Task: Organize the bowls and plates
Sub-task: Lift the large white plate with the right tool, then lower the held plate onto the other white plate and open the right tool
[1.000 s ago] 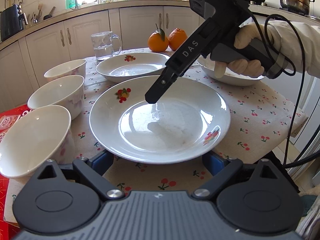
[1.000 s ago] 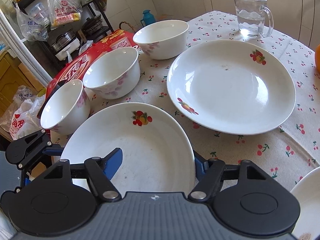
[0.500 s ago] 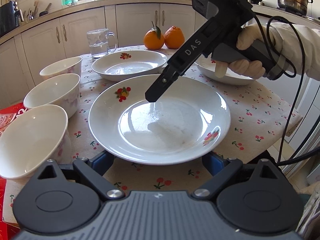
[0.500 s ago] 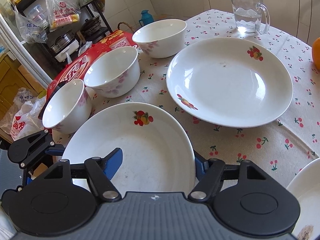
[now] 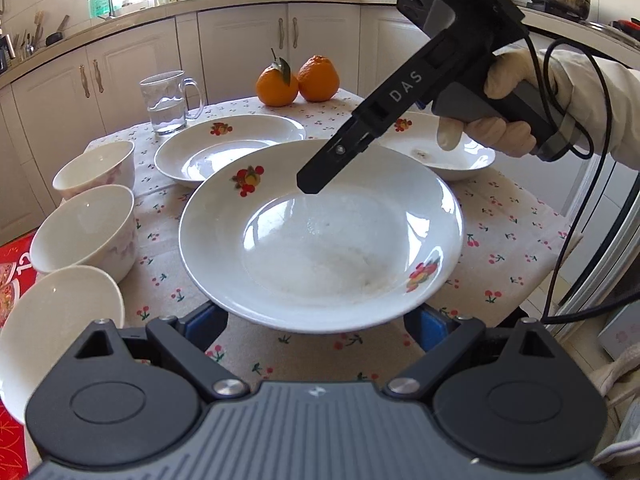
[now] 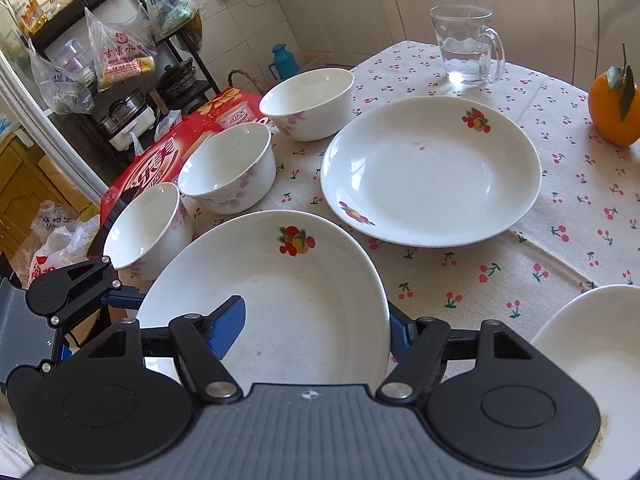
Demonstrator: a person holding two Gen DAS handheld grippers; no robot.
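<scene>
One plate (image 5: 320,240), the nearest of three, has come up off the surface (image 5: 520,240). A second ago a strip of cherry-print cloth showed between its far rim and the two plates behind it. Now that rim overlaps the plate at 11 o'clock (image 5: 224,152) and the one at 1 o'clock (image 5: 460,156).

The right hand-held gripper (image 6: 312,320), in a gloved hand (image 5: 508,120), is set fairly narrow. It straddles the plate's sloping wall, one blue finger lying inside the dish and the other outside the rim. Since the plate hangs clear, I judge this to be the grip that carries it.

The left hand-held gripper (image 5: 316,320) stands wide at the 6 o'clock edge. Its pads (image 5: 430,326) are tucked below the rim, and I cannot see them pressing.

The three bowls (image 5: 86,228), lined up at 9 o'clock, are unmoved. The lift seems done, so stacking comes next, probably onto one of the two rear plates. The main risk looks like the smooth plate tilting or slipping from a one-sided hold.
</scene>
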